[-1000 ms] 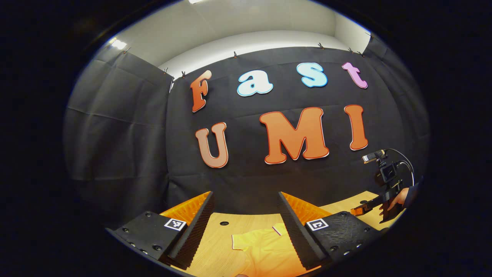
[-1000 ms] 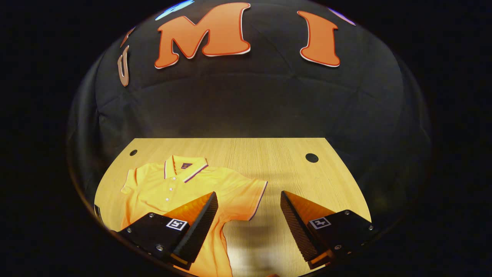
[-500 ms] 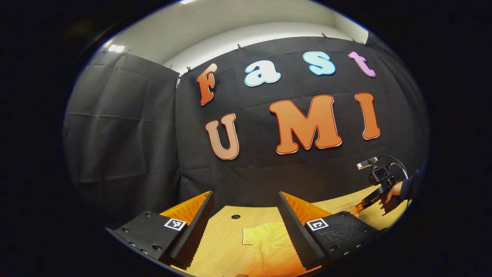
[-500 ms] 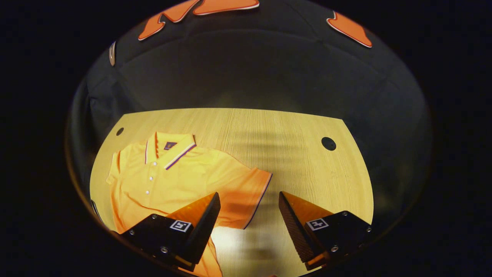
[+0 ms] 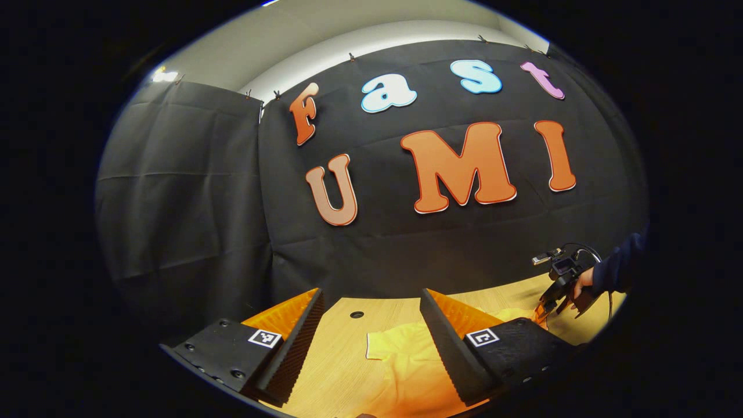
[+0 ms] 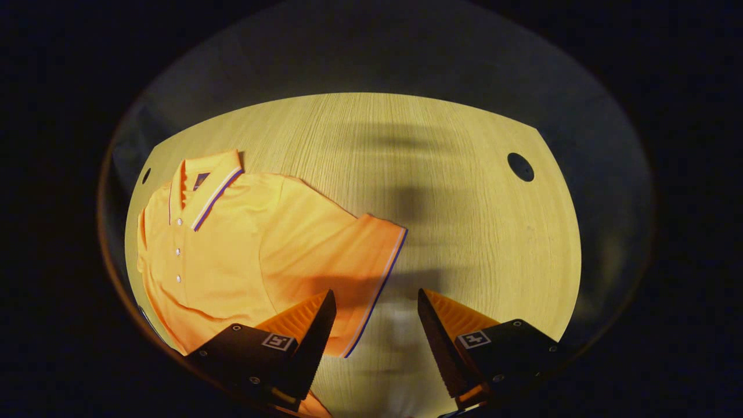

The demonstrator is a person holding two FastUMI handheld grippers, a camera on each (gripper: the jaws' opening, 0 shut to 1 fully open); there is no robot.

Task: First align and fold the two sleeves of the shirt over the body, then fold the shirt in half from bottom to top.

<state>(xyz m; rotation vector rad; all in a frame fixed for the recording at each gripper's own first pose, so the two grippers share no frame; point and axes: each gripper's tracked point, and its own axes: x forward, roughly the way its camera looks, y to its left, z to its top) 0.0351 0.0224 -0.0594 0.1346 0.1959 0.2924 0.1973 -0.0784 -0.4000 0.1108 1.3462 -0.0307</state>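
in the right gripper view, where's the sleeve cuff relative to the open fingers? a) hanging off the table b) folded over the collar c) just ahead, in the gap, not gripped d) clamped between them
c: the striped sleeve cuff lies flat on the table, just ahead of the right gripper, whose fingers stand apart.

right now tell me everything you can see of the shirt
The shirt is an orange-yellow polo of soft knit-looking cloth, lying flat and face up on the wooden table. Its collar has striped trim and a small dark tag inside; white buttons run down the placket. One short sleeve, edged with a dark and pale stripe, spreads out unfolded. The open right gripper hovers over the sleeve's cuff edge; whether it touches is unclear.
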